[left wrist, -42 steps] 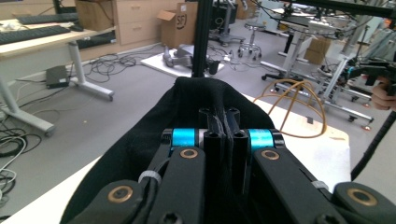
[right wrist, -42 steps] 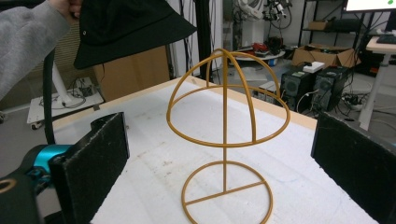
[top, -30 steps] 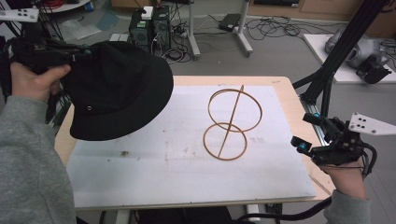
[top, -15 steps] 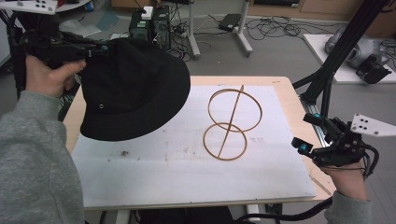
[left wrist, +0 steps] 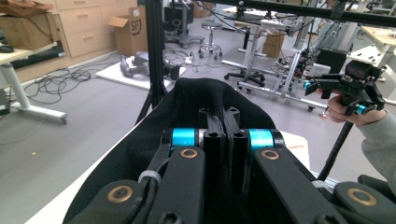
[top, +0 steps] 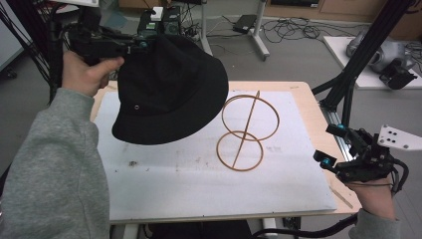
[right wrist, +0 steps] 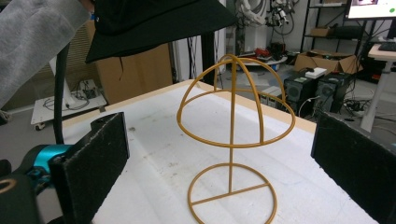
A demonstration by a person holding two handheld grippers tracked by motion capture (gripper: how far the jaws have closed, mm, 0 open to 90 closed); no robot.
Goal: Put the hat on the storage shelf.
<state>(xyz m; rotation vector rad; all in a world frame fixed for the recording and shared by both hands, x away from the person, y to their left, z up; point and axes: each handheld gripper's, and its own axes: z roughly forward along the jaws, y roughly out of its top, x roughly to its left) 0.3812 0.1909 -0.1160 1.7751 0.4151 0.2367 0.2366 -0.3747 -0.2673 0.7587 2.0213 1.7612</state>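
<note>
Left hand-held gripper (top: pixel 142 44) clamps black hat (top: pixel 171 92) aloft beside wire stand (top: pixel 246 130); right hand-held gripper (top: pixel 333 147) wide open, empty.

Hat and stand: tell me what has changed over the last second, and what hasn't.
The left gripper, its fingers shut on the brim, has carried the hat up and toward the stand; the hat now hangs higher, with its brim nearer the stand's top ring but not over it. Nothing was let go. The stand, the right gripper with fingers open, and the table stayed put.
</note>
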